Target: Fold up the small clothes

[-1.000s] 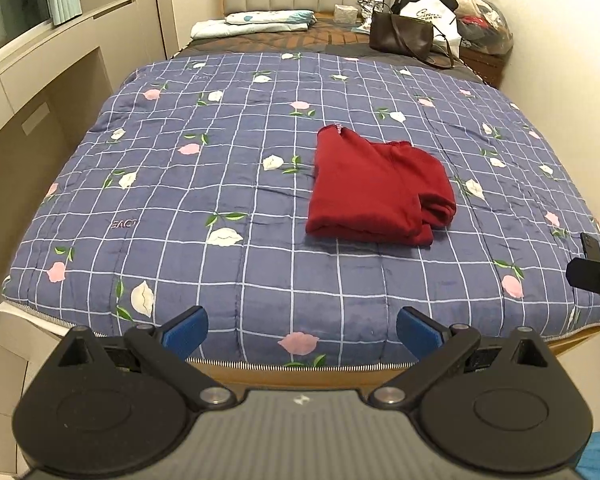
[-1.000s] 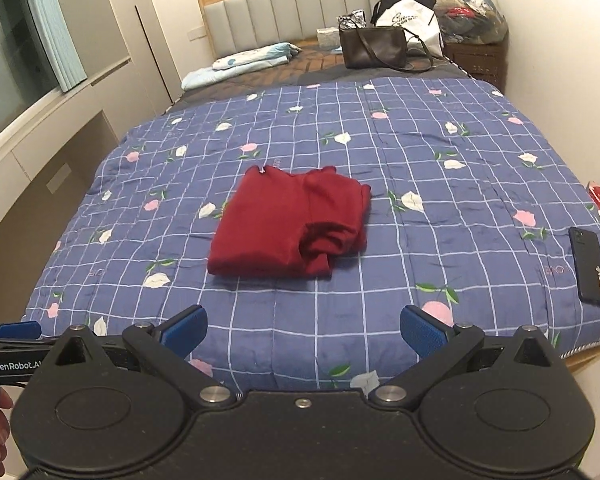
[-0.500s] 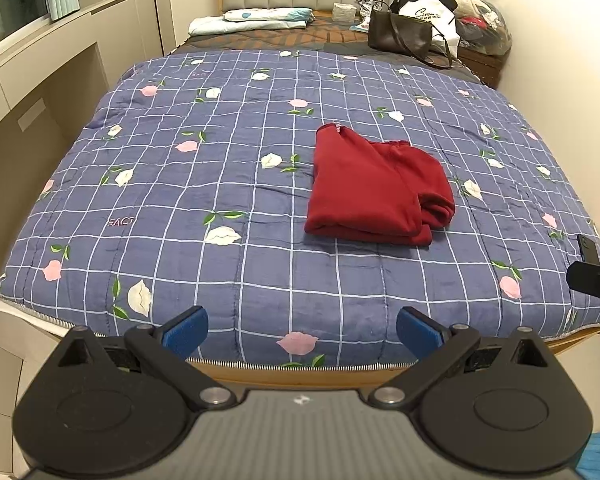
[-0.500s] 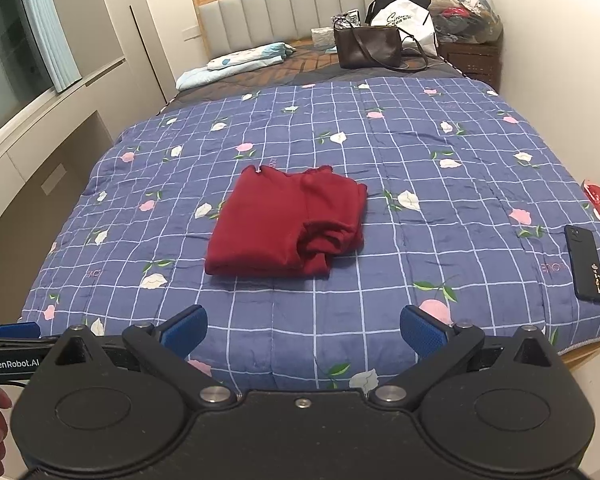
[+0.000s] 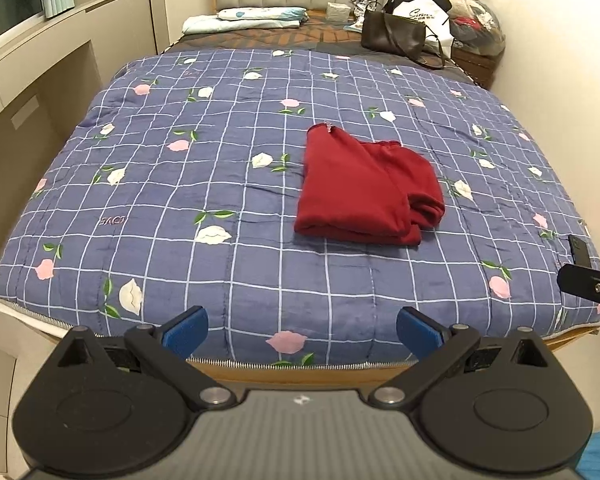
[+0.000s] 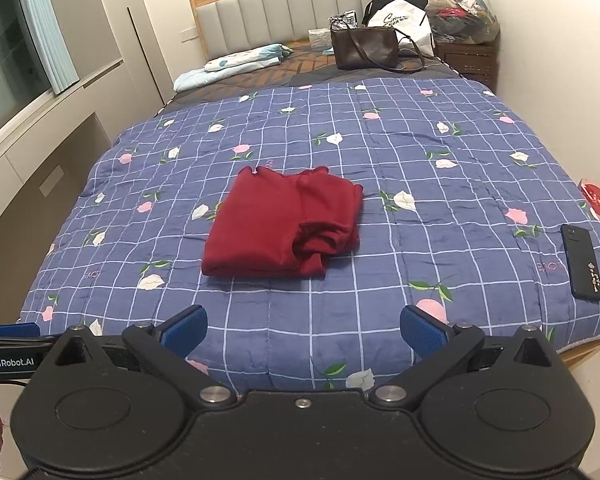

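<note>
Red garment (image 6: 284, 224) folded on quilt (image 6: 420, 184), phone (image 6: 582, 262) well apart.

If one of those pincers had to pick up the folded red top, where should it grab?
Probably the smooth folded edge nearest the foot of the bed on the red top, approached low from the front. That edge is thick and straight, so an open tool can slide around all layers. The right side is bunched and loose, and would likely unravel.

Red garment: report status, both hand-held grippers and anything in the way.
Left hand-held gripper open, empty, off the bed's foot. Right hand-held gripper the same. Red garment folded on the quilt, untouched. Black phone far right, clear of it.
</note>
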The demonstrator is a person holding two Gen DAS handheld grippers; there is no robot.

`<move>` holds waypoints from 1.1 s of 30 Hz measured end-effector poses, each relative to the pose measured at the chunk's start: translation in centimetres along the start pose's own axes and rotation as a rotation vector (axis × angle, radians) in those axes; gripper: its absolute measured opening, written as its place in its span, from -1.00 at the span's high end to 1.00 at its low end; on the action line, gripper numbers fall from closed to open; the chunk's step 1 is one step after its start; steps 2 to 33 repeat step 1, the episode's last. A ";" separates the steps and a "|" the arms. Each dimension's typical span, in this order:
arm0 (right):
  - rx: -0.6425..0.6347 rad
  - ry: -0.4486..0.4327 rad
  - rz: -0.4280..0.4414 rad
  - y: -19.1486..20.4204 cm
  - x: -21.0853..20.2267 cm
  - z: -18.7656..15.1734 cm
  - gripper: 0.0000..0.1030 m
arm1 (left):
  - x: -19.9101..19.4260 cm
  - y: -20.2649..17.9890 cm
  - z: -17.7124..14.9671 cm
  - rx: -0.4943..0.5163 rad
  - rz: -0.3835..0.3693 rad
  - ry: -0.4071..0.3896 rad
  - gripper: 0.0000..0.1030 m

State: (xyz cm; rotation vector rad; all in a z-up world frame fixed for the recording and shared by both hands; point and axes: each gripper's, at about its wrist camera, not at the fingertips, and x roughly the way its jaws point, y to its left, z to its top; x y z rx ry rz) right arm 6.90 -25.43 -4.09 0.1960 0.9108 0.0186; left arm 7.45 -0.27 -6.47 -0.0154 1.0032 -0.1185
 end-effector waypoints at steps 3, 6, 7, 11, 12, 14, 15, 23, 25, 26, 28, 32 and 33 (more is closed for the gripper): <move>0.000 0.001 0.001 -0.1 0.0 0.0 -0.99 | 0.0 -0.1 0.0 0.001 0.002 0.000 -0.99; 0.000 0.001 0.001 -0.1 0.0 0.0 -0.99 | 0.0 -0.1 0.0 0.001 0.002 0.000 -0.99; 0.000 0.001 0.001 -0.1 0.0 0.0 -0.99 | 0.0 -0.1 0.0 0.001 0.002 0.000 -0.99; 0.000 0.001 0.001 -0.1 0.0 0.0 -0.99 | 0.0 -0.1 0.0 0.001 0.002 0.000 -0.99; 0.000 0.001 0.001 -0.1 0.0 0.0 -0.99 | 0.0 -0.1 0.0 0.001 0.002 0.000 -0.99; 0.000 0.001 0.001 -0.1 0.0 0.0 -0.99 | 0.0 -0.1 0.0 0.001 0.002 0.000 -0.99; 0.000 0.001 0.001 -0.1 0.0 0.0 -0.99 | 0.0 -0.1 0.0 0.001 0.002 0.000 -0.99; 0.000 0.001 0.001 -0.1 0.0 0.0 -0.99 | 0.0 -0.1 0.0 0.001 0.002 0.000 -0.99; 0.000 0.001 0.001 -0.1 0.0 0.0 -0.99 | 0.0 -0.1 0.0 0.001 0.002 0.000 -0.99; 0.000 0.001 0.001 -0.1 0.0 0.0 -0.99 | 0.0 -0.1 0.0 0.001 0.002 0.000 -0.99; 0.000 0.001 0.001 -0.1 0.0 0.0 -0.99 | 0.0 -0.1 0.0 0.001 0.002 0.000 -0.99; 0.000 0.001 0.001 -0.1 0.0 0.0 -0.99 | 0.0 -0.1 0.0 0.001 0.002 0.000 -0.99; 0.000 0.001 0.001 -0.1 0.0 0.0 -0.99 | 0.0 -0.1 0.0 0.001 0.002 0.000 -0.99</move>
